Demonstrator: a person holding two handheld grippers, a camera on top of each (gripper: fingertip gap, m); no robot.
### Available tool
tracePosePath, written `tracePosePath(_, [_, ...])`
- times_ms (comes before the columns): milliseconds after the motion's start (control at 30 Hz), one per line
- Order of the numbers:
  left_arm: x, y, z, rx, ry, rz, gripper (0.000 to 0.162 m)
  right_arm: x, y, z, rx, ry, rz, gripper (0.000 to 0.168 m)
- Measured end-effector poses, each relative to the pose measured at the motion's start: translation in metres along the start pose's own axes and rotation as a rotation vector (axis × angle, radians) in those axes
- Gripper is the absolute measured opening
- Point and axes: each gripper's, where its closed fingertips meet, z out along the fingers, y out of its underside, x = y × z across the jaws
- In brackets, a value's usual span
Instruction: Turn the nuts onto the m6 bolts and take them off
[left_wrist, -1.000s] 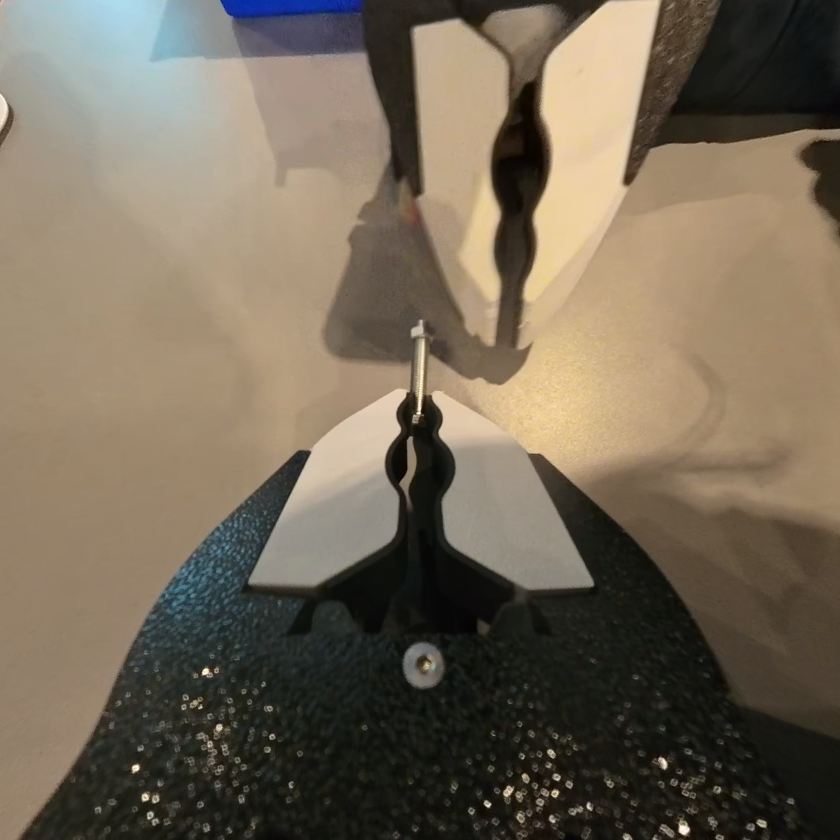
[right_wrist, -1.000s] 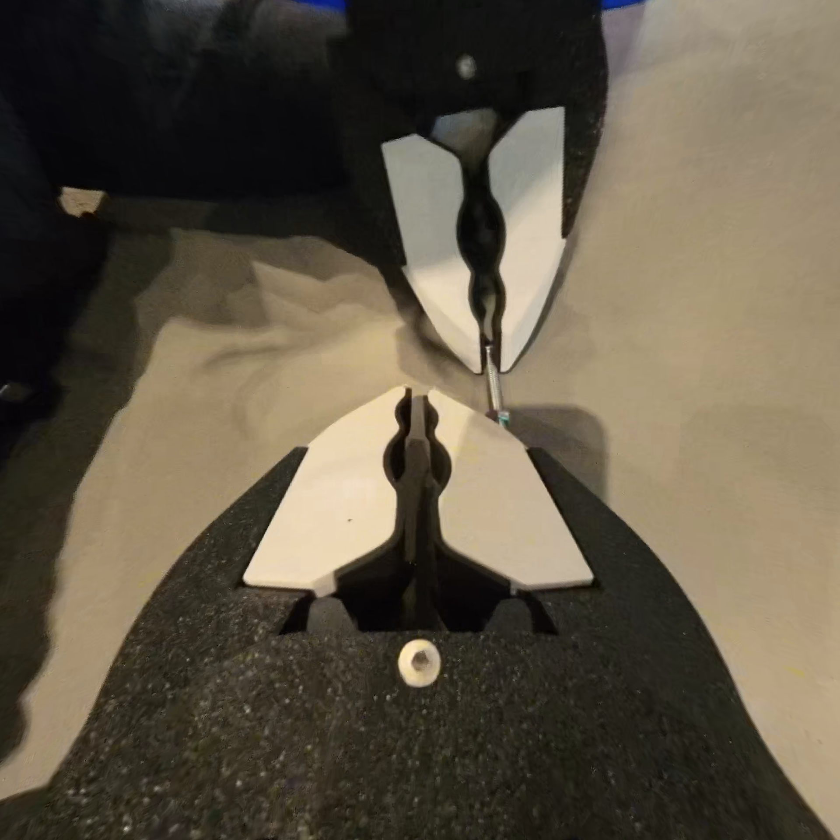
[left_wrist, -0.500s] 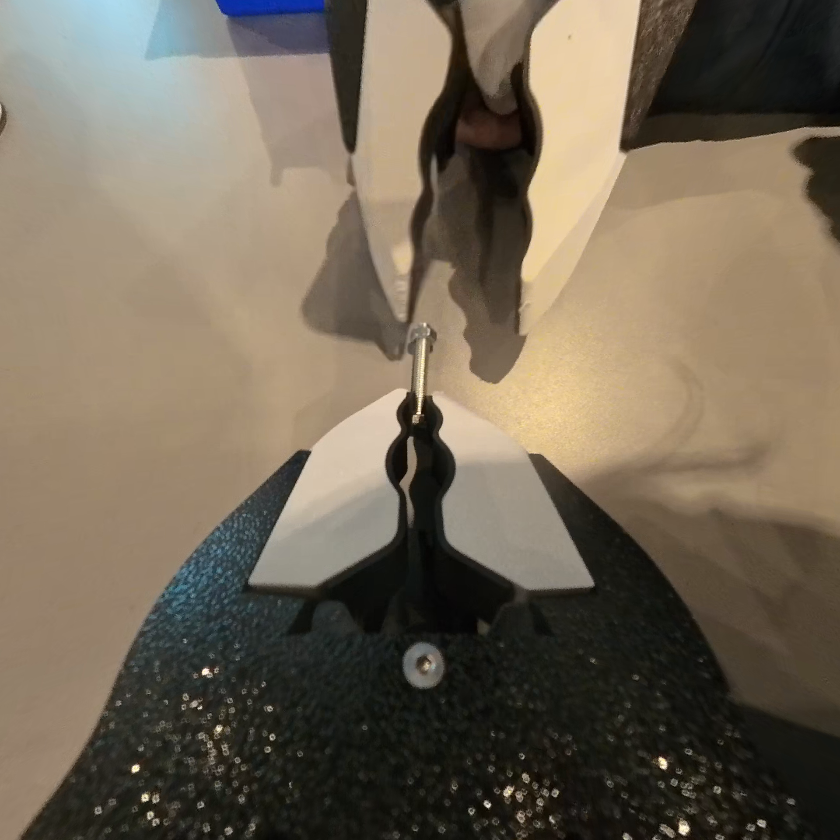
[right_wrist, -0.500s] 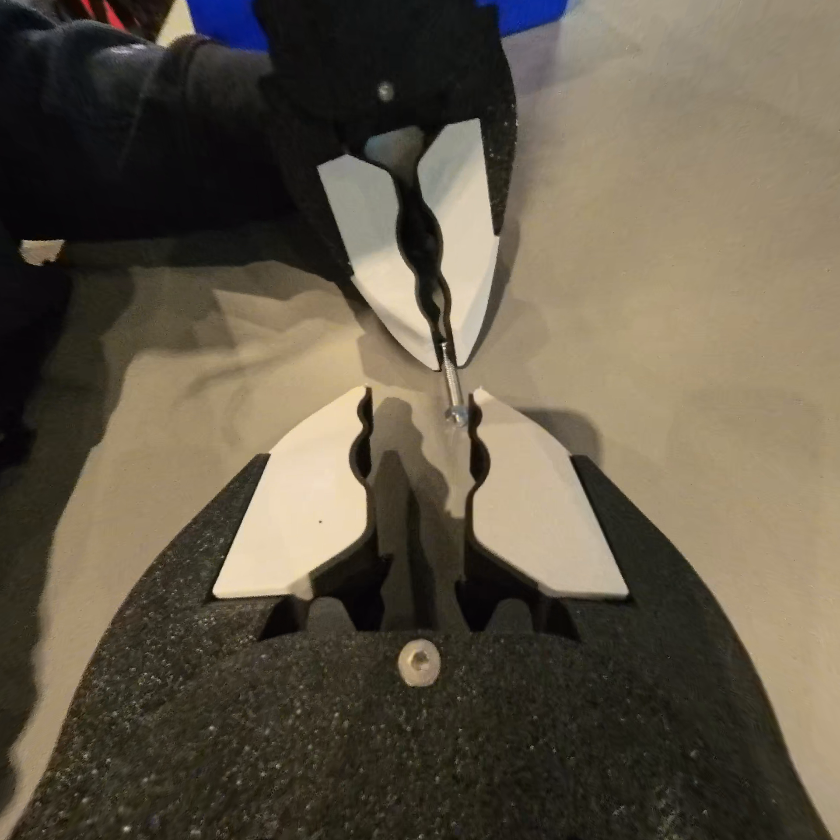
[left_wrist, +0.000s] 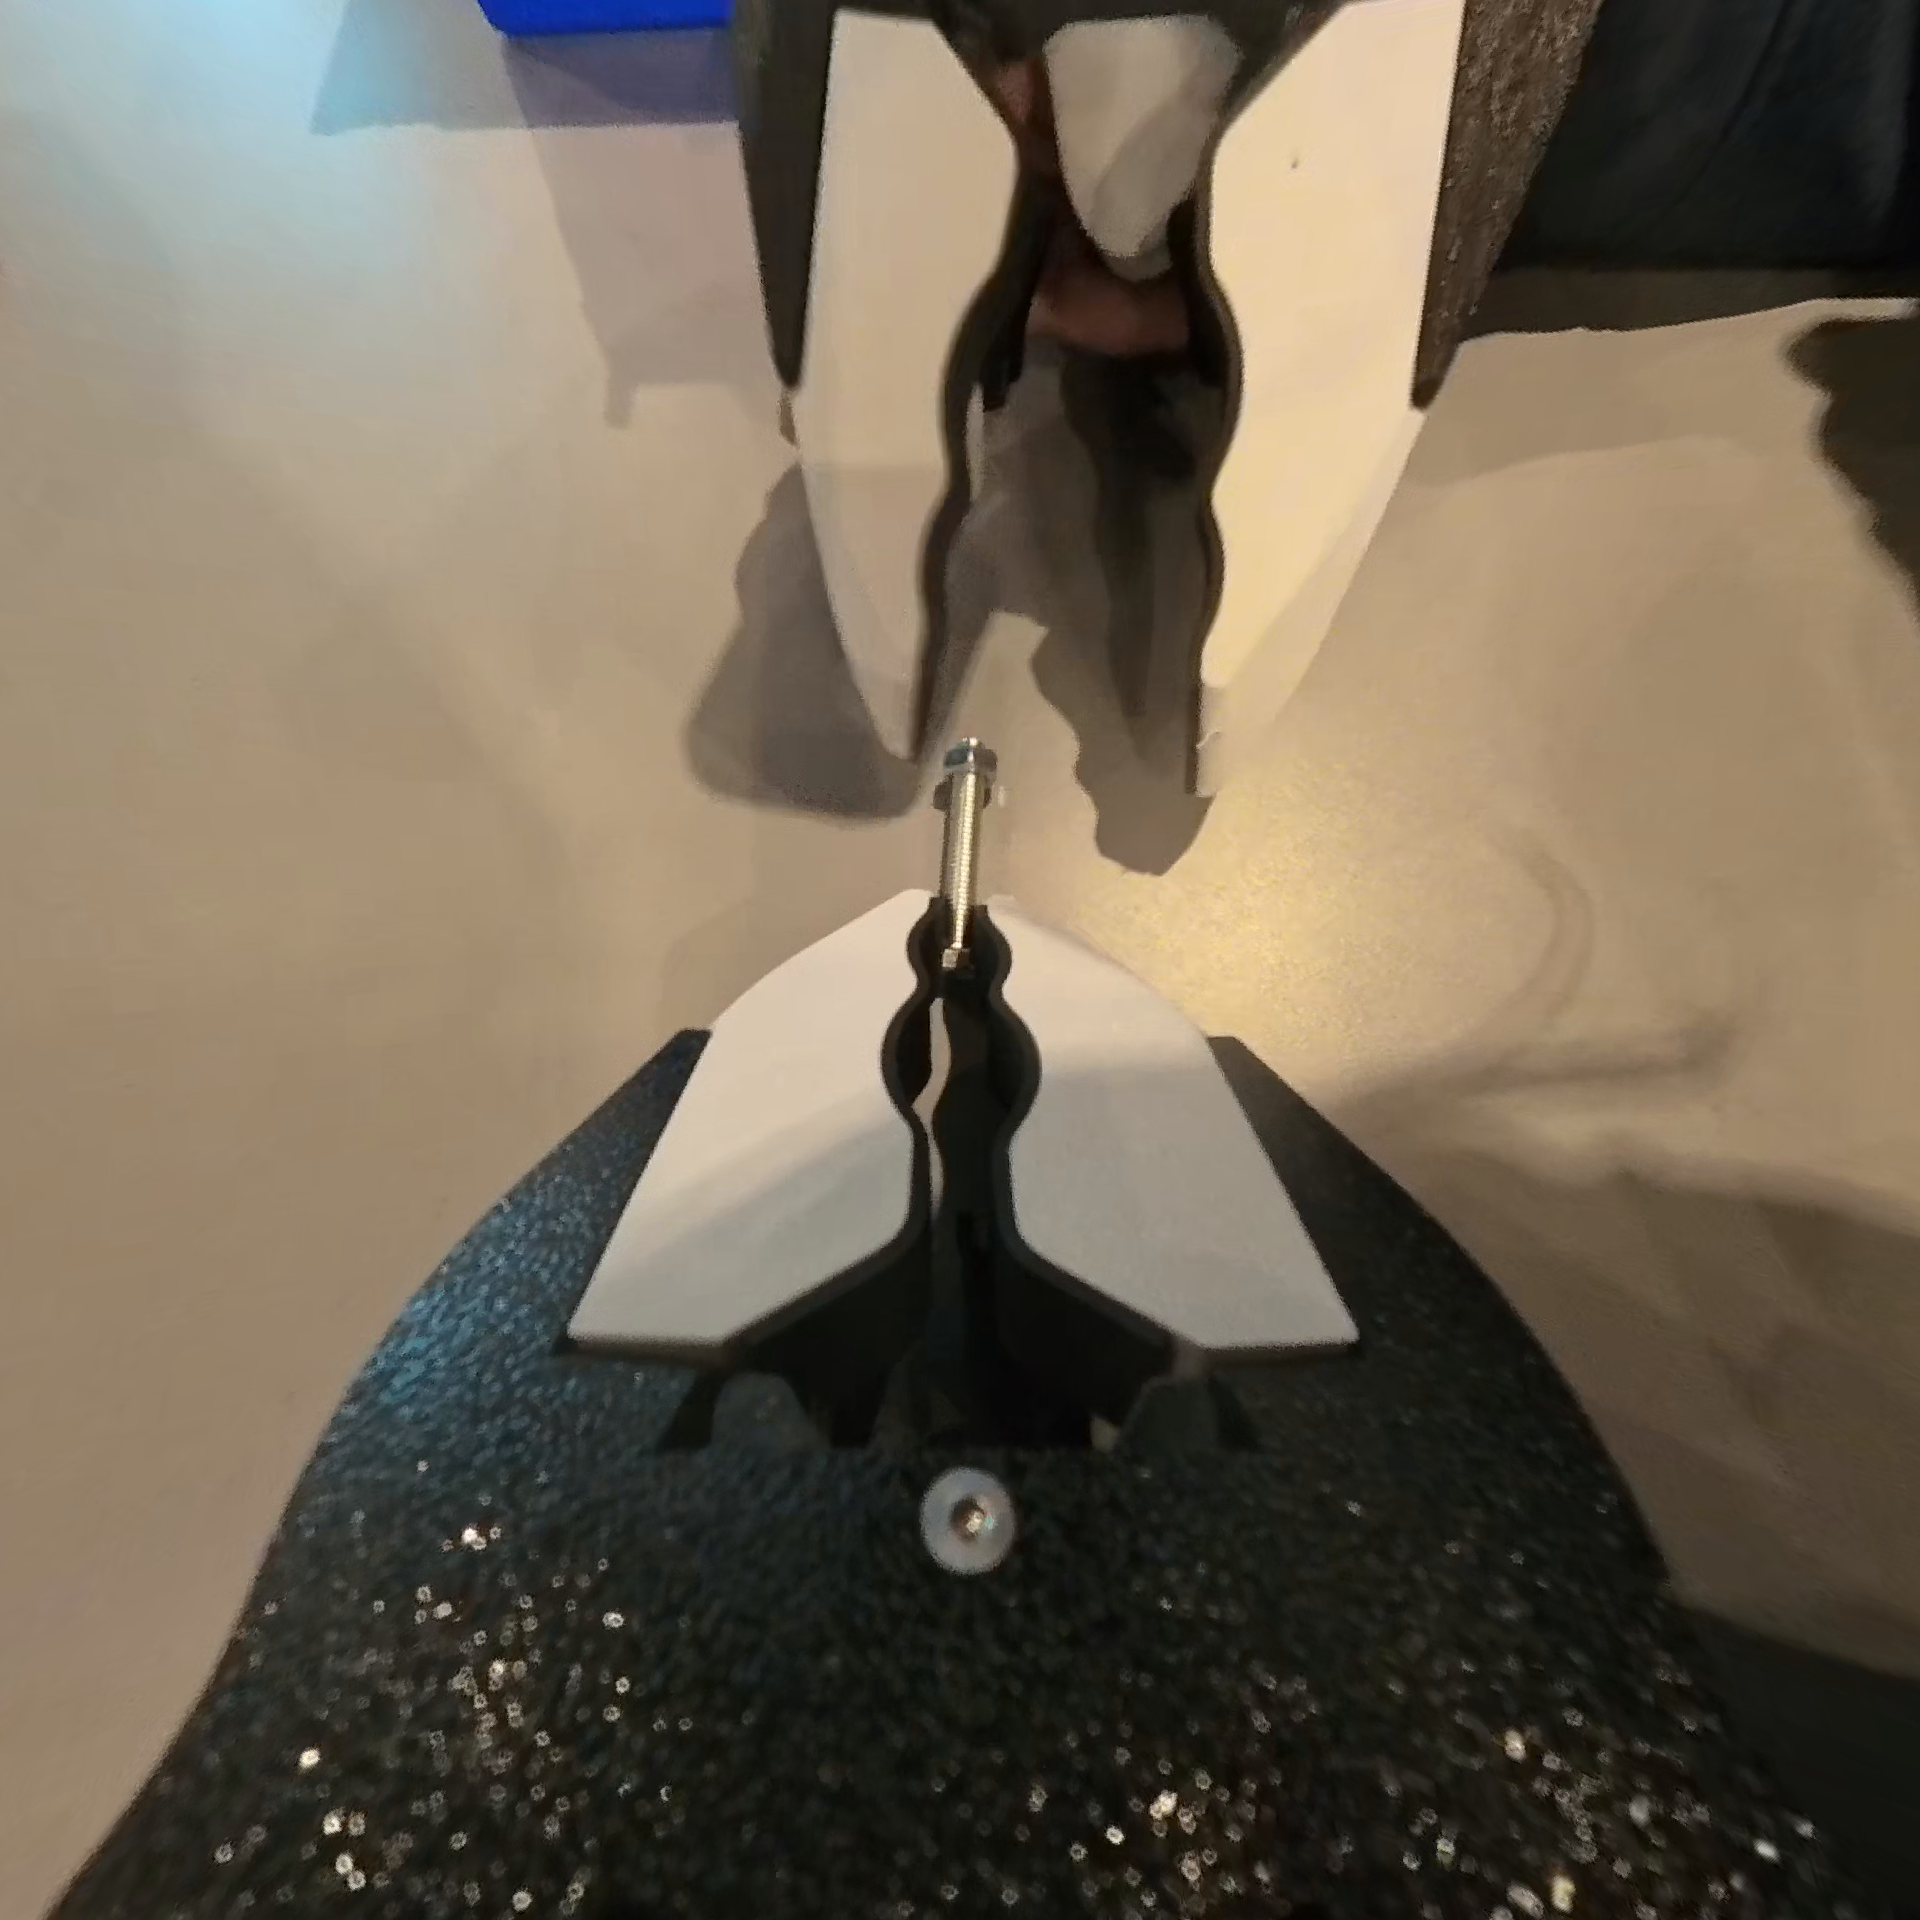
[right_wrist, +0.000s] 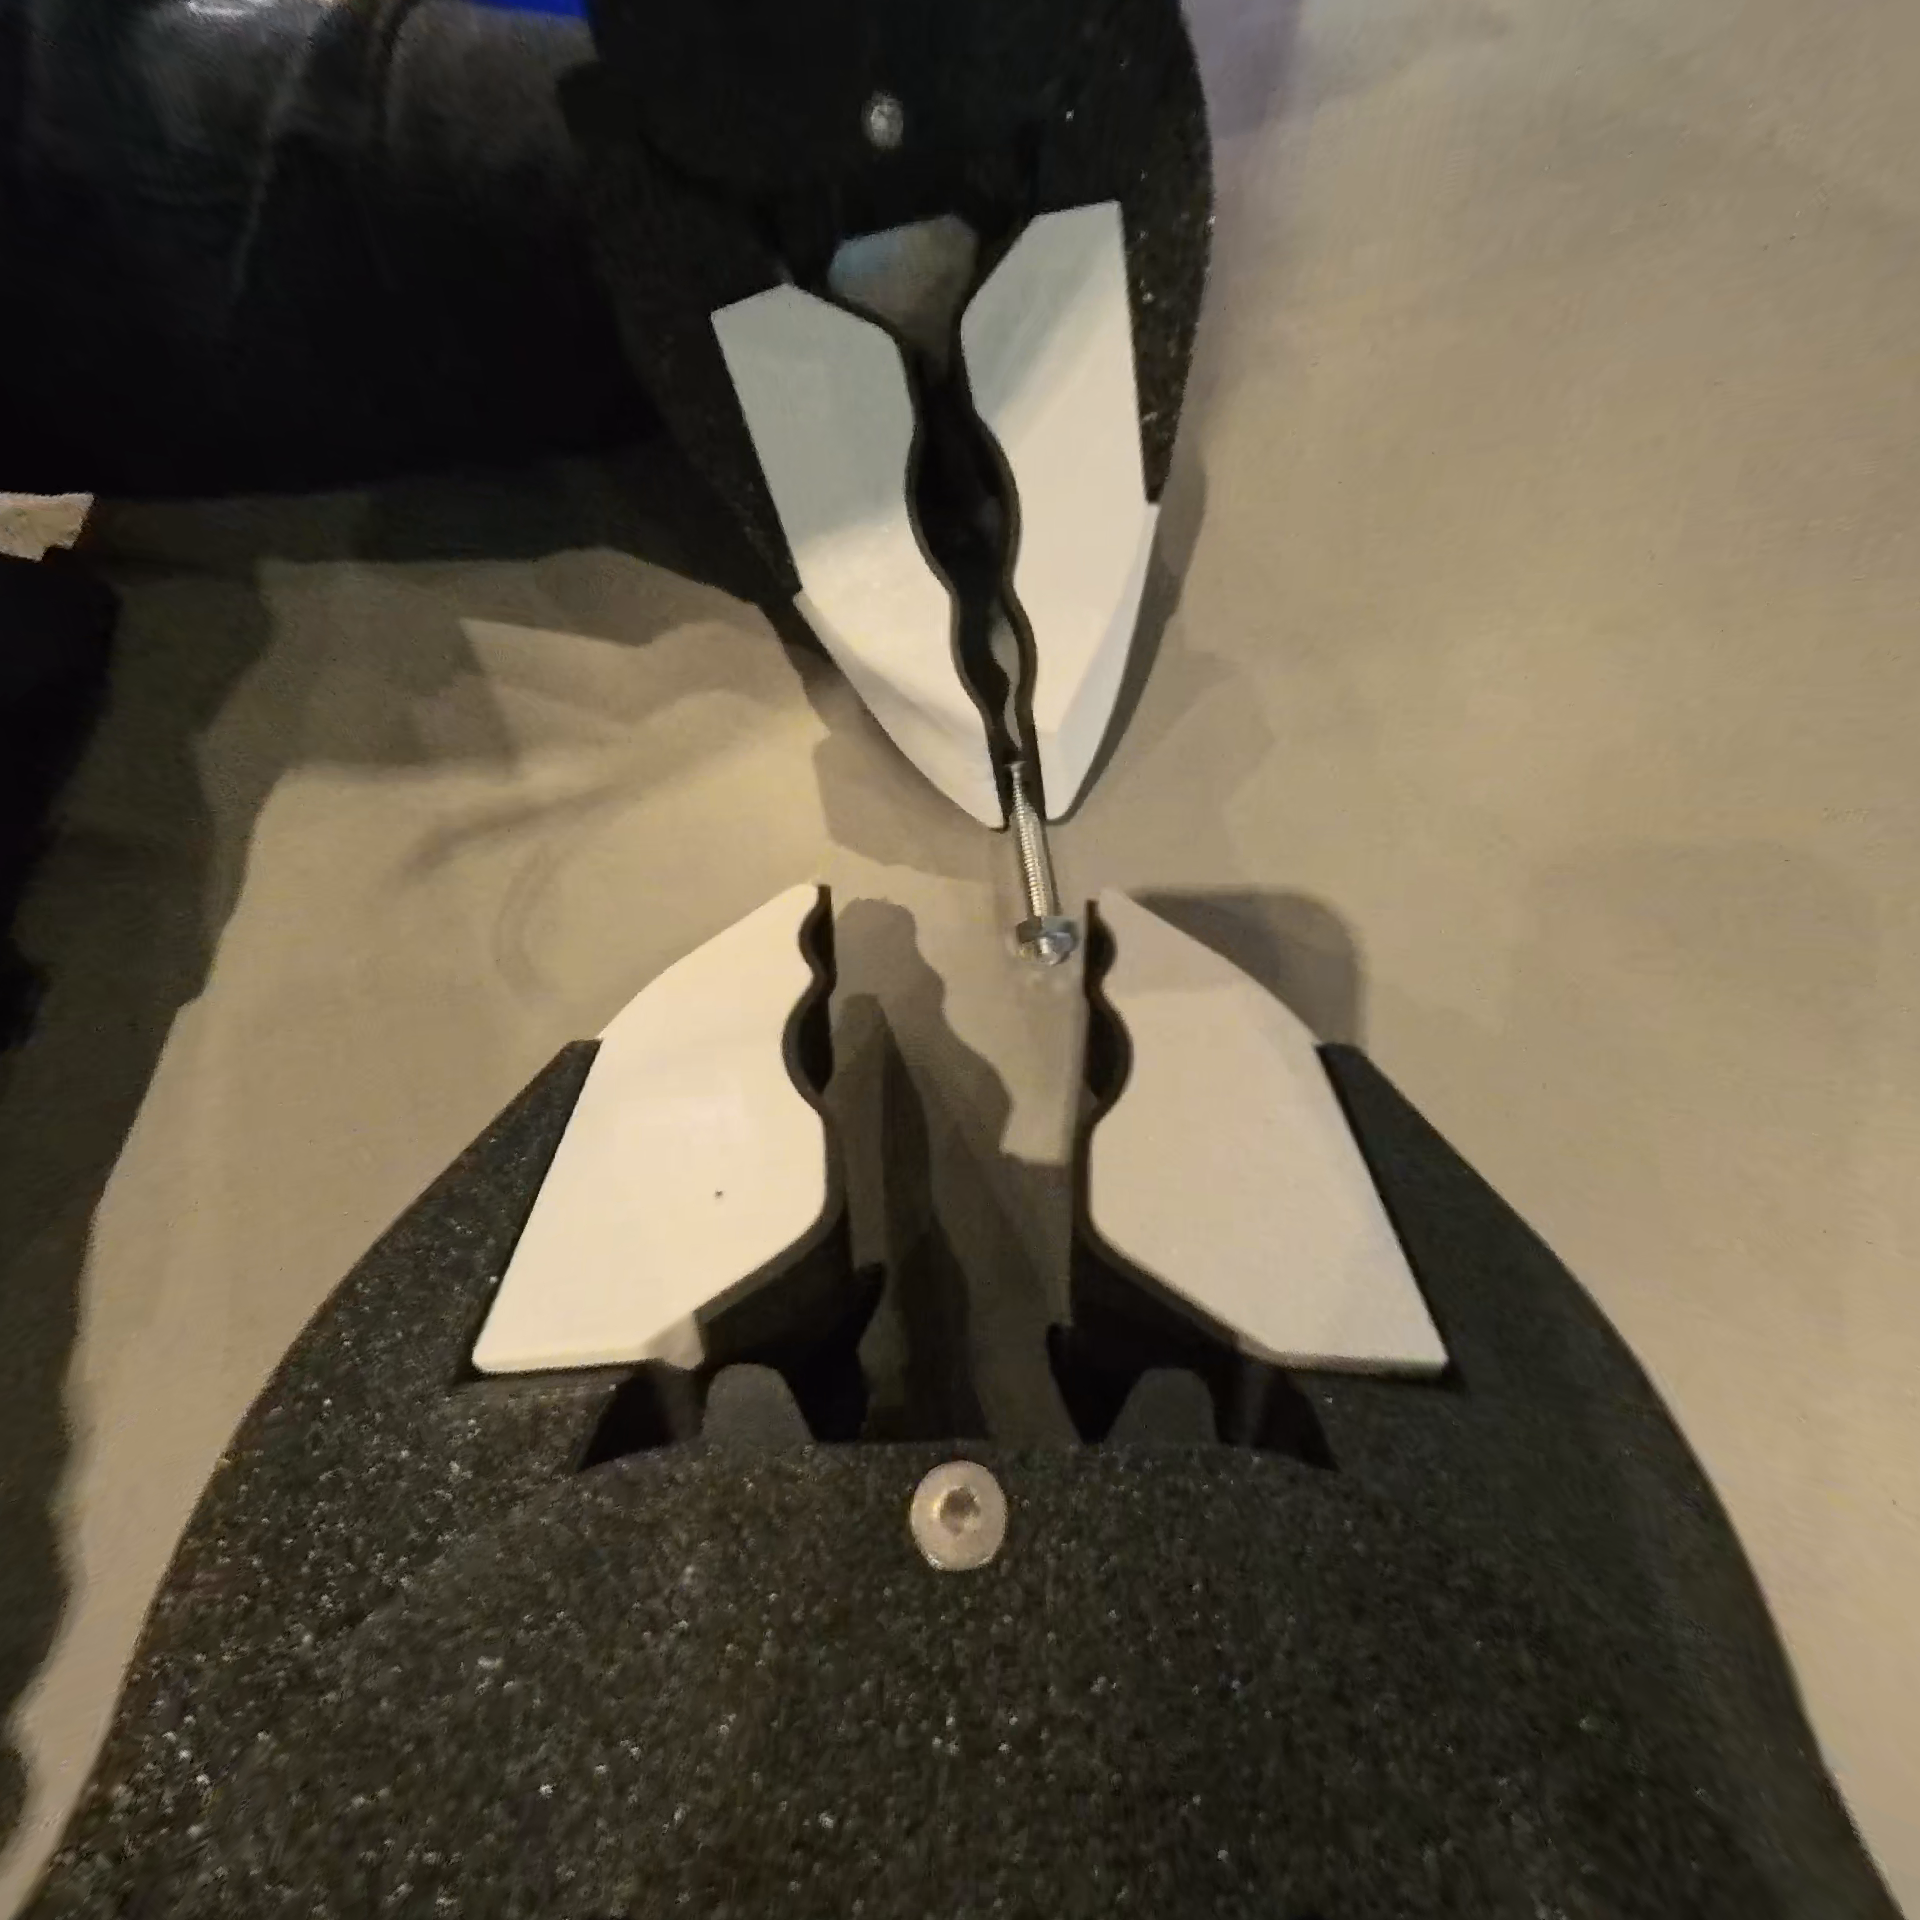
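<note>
Your left gripper (left_wrist: 961, 914) pinches the near end of the thin threaded silver bolt (left_wrist: 958, 852) at its closed tips. Beyond, a small silver nut (left_wrist: 970, 781) sits on the bolt's far end, between your right gripper's (right_wrist: 956, 914) widely parted white fingers (right_wrist: 1236, 1132), untouched, above the beige tabletop (left_wrist: 312, 727).

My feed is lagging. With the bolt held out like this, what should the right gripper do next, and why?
Probably shut the right gripper on the nut. The left gripper clamps the bolt at one end; the nut sits at the free end, between the right one's open fingers, nearer one finger.
</note>
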Motion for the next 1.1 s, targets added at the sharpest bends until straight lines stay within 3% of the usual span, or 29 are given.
tracePosePath(100, [0.001, 0.0, 0.0, 0.0, 0.005, 0.004, 0.005, -0.013, -0.004, -0.004, 0.039, -0.097, -0.018, 0.014])
tracePosePath(267, [0.003, 0.0, 0.0, 0.002, 0.013, 0.015, 0.005, -0.002, -0.006, -0.004, 0.052, -0.025, 0.029, 0.046])
tracePosePath(333, [0.003, 0.0, 0.0, 0.002, 0.022, 0.011, 0.005, -0.004, -0.001, -0.001, 0.015, -0.03, 0.013, 0.045])
tracePosePath(367, [0.004, 0.0, -0.001, 0.002, 0.028, 0.01, 0.005, -0.008, -0.001, 0.0, 0.007, -0.057, -0.003, 0.034])
tracePosePath(400, [0.004, 0.0, -0.001, 0.003, 0.028, 0.01, 0.004, -0.018, -0.002, -0.001, 0.016, -0.118, -0.021, 0.012])
tracePosePath(433, [0.004, 0.0, -0.001, 0.003, 0.029, 0.01, 0.005, -0.022, -0.004, -0.003, 0.034, -0.152, -0.016, 0.007])
tracePosePath(600, [0.004, 0.0, -0.001, 0.003, 0.034, 0.006, 0.005, -0.008, -0.007, -0.004, 0.062, -0.063, 0.04, 0.046])
tracePosePath(667, [0.004, 0.0, -0.001, 0.003, 0.036, 0.004, 0.005, -0.009, -0.003, -0.001, 0.029, -0.07, 0.033, 0.047])
tracePosePath(733, [0.004, 0.0, -0.001, 0.003, 0.036, 0.004, 0.005, -0.024, -0.002, -0.001, 0.018, -0.172, 0.002, 0.013])
tracePosePath(767, [0.004, 0.0, -0.001, 0.003, 0.036, 0.004, 0.005, -0.027, -0.002, -0.003, 0.025, -0.194, 0.005, 0.011])
tracePosePath(900, [0.004, 0.0, -0.001, 0.004, 0.037, 0.004, 0.005, -0.011, -0.008, -0.005, 0.072, -0.095, 0.057, 0.043])
tracePosePath(1000, [0.004, 0.0, -0.001, 0.004, 0.041, 0.0, 0.005, -0.01, -0.004, -0.002, 0.039, -0.084, 0.066, 0.049])
tracePosePath(1100, [0.006, 0.0, 0.0, 0.003, 0.049, 0.008, 0.005, -0.016, -0.001, 0.0, 0.012, -0.12, 0.045, 0.043])
